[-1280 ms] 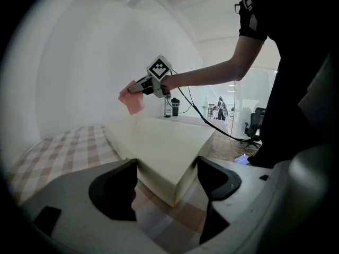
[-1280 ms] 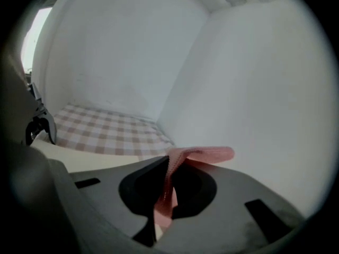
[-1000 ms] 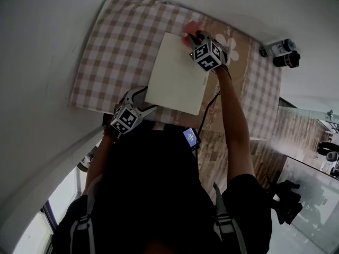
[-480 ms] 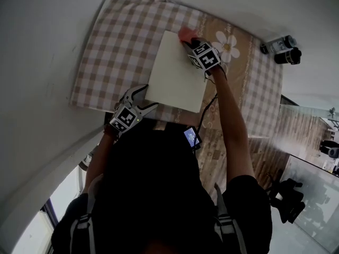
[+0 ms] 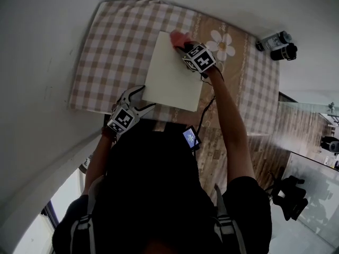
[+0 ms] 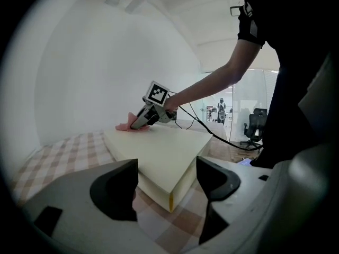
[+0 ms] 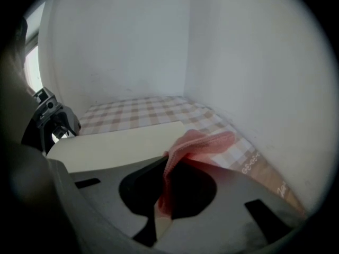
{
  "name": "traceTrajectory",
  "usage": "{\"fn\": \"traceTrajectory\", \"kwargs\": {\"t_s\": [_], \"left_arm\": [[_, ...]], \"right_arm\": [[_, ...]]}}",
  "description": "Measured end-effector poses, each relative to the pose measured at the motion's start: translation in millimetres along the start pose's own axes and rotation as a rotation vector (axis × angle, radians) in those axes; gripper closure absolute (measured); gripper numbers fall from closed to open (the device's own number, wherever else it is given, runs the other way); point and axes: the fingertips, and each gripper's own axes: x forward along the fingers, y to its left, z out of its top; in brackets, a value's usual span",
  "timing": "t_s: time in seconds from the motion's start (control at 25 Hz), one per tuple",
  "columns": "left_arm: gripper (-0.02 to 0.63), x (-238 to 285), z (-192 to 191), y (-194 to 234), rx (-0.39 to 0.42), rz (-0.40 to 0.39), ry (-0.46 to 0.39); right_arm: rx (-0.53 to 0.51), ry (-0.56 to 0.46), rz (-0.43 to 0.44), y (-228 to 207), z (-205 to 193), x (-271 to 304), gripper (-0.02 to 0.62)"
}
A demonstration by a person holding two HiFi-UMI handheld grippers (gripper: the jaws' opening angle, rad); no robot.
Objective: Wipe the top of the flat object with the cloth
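In the head view the right arm reaches out nearly straight over the cream flat object [image 5: 169, 75], which lies on the checked table [image 5: 111, 41]. The right gripper [image 5: 183, 45] presses the pink cloth [image 5: 178, 37] at the object's far edge. The left arm is bent close to the body, with the left gripper [image 5: 142, 98] at the object's near left corner. In the left gripper view its jaws stand apart with nothing between them, and the object's near corner lies just ahead of the gap. In the right gripper view the jaws are clamped on the cloth, whose free end lies on the object's top.
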Motion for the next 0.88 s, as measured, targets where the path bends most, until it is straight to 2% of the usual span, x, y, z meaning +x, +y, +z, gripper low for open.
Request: {"fn": "traceTrajectory", "kwargs": {"t_s": [0.12,0.32,0.68,0.88], "left_arm": [[0.262,-1,6,-1,0.015,-0.004,0.003],[0.262,5,9,-7,0.037,-0.026,-0.01],[0.262,7,10,-6,0.037,-0.021,-0.003],[0.267,8,8,-7,0.052,-0.028,-0.004]], "right_arm": [[-0.018,0.002,-0.009,4,-2,-3,0.586],[-0.015,0.003,0.031,24,-6,-8,0.586],[0.001,-0.001,0.09,55,-13,-16,0.586],[-0.021,-0.007,0.077,66,-17,-20,0.586]]}}
